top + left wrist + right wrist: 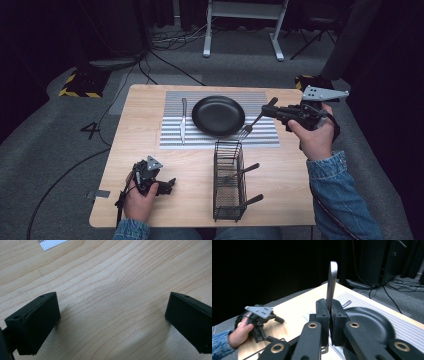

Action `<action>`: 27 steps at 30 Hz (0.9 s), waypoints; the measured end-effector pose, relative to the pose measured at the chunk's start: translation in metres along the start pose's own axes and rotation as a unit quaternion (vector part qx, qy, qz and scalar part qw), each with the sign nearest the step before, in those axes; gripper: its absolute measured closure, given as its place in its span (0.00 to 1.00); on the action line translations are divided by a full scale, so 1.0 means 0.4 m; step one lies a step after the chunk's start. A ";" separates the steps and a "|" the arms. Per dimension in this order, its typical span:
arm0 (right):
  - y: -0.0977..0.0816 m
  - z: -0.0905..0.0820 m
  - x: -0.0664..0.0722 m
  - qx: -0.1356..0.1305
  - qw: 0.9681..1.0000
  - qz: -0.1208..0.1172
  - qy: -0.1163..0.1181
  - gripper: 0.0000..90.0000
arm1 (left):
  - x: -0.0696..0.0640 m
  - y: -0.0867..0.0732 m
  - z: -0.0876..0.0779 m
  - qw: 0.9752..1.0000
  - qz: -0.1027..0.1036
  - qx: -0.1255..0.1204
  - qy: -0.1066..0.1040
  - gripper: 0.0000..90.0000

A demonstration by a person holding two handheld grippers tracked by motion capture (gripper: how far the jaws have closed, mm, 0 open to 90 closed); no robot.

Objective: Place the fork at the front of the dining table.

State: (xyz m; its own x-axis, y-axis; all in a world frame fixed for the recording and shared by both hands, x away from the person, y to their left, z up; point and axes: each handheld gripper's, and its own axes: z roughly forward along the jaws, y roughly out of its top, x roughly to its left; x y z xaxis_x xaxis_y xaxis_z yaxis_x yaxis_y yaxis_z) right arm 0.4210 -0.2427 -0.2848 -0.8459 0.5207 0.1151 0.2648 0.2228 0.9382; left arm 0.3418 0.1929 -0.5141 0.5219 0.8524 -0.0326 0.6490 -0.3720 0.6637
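Holding fork (252, 122) by its handle in your right gripper (272, 111), jaws clamped on it, tines at plate (218, 116) right rim | fork: light, stiff, slippery metal, grip mid-handle | left gripper (167, 186) jaws apart, near-left of plate

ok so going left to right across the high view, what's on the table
left tongs → knife → black plate → fork → right tongs, shut on the fork. The wire basket sits nearer, below the plate, so it is left out.
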 end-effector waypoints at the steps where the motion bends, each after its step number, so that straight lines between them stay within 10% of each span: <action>1: 0.000 0.000 -0.004 0.001 1.000 0.002 -0.003 0.97 | 0.000 0.000 0.000 1.000 -0.001 0.000 0.000 0.00; 27: -0.072 0.044 -0.141 0.023 0.997 0.036 -0.061 0.97 | 0.000 0.001 0.000 1.000 0.000 0.002 0.001 0.00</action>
State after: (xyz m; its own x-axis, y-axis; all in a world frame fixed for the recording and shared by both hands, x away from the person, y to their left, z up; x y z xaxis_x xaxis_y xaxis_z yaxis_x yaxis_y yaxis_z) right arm 0.4690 -0.2639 -0.3241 -0.7624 0.6322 0.1381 0.3462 0.2181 0.9125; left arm 0.3419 0.1929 -0.5139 0.5210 0.8530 -0.0311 0.6513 -0.3738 0.6604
